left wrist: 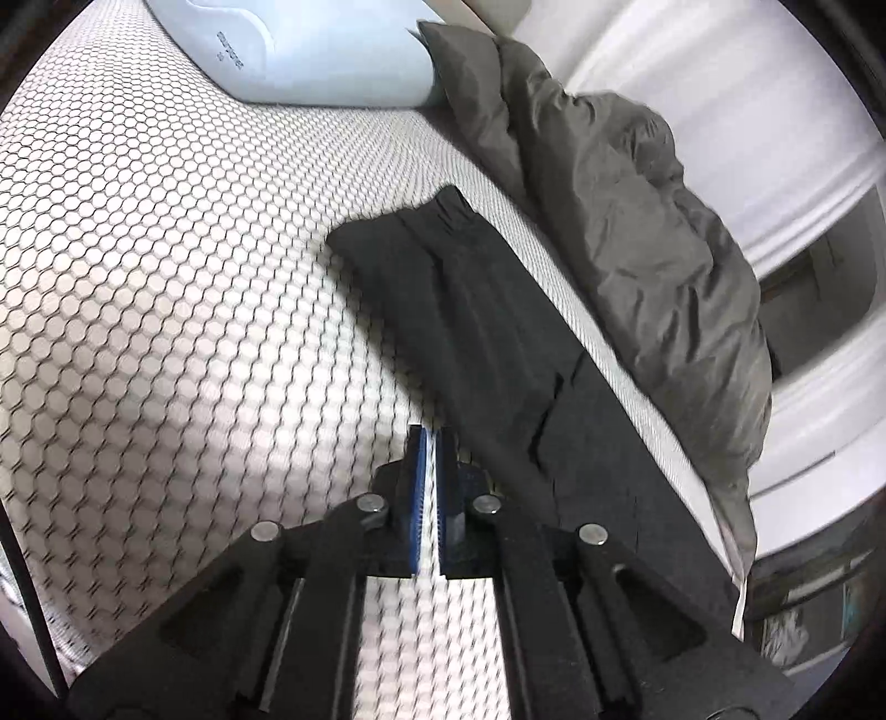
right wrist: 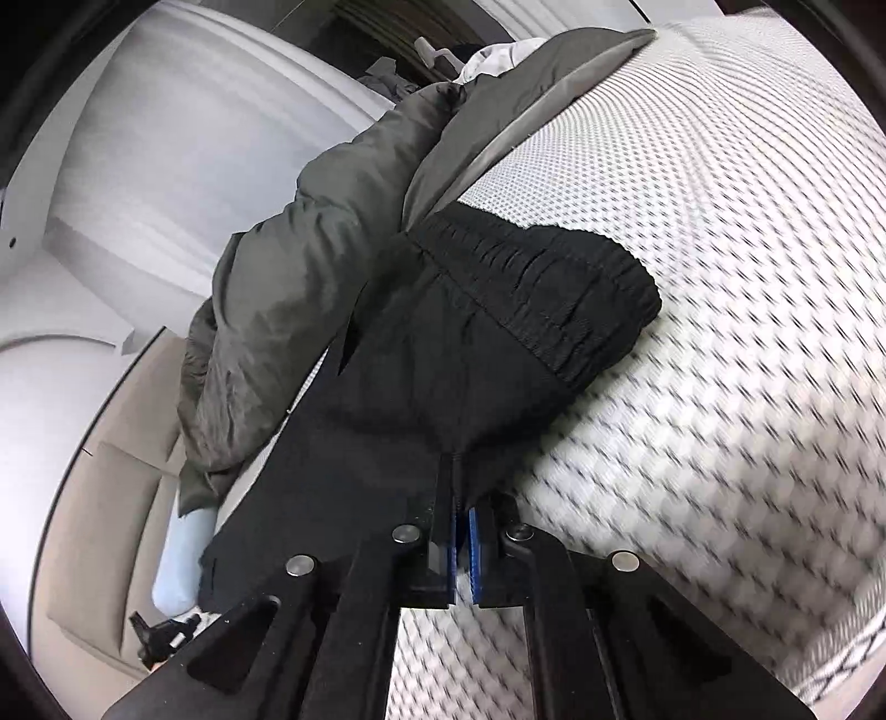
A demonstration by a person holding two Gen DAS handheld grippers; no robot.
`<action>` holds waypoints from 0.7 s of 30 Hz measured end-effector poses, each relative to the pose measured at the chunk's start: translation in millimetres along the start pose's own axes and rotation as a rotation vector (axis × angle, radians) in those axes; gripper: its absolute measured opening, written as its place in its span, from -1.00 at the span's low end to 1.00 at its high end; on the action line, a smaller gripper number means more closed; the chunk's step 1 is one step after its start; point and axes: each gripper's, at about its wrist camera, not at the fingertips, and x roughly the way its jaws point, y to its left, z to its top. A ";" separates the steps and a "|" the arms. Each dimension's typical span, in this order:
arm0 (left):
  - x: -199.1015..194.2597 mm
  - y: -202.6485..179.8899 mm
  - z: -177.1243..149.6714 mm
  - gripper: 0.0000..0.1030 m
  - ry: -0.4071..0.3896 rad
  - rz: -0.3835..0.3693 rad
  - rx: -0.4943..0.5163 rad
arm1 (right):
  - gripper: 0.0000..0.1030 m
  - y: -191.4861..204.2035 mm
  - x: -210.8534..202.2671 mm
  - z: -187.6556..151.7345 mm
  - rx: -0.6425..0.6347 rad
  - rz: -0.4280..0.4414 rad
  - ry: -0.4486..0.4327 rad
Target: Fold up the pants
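Black pants [left wrist: 476, 315] lie lengthwise on a white honeycomb-patterned mattress [left wrist: 166, 288], folded leg over leg, waistband at the far end in the left wrist view. My left gripper [left wrist: 431, 443] is shut with nothing between its blue pads, just left of the pants' near edge. In the right wrist view the pants [right wrist: 443, 354] show their elastic waistband [right wrist: 554, 288] close up. My right gripper [right wrist: 460, 498] is shut on the pants' fabric at the edge below the waistband.
A grey crumpled duvet [left wrist: 626, 221] lies along the pants' far side, also in the right wrist view [right wrist: 310, 266]. A light blue pillow [left wrist: 310, 50] sits at the mattress head. White walls and a beige floor [right wrist: 99, 498] lie beyond the bed edge.
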 end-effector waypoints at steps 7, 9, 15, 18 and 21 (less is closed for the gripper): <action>-4.6 -18.6 -8.0 -0.47 0.066 -0.025 0.070 | -0.01 9.5 -13.1 -0.3 0.035 0.058 -0.006; 7.7 -18.5 -3.9 -0.47 0.081 0.011 0.062 | 0.01 13.6 -10.0 0.9 0.027 0.049 0.004; 23.8 -10.5 18.4 -0.47 0.029 0.090 -0.026 | 0.03 14.4 -1.7 1.8 0.053 0.046 0.014; 17.8 -7.2 33.4 -0.47 -0.020 0.129 -0.009 | 0.03 8.0 -7.4 2.3 0.044 0.047 0.013; 32.2 3.7 47.6 -0.47 0.009 0.186 -0.020 | 0.03 1.0 -7.0 3.4 0.049 0.056 0.021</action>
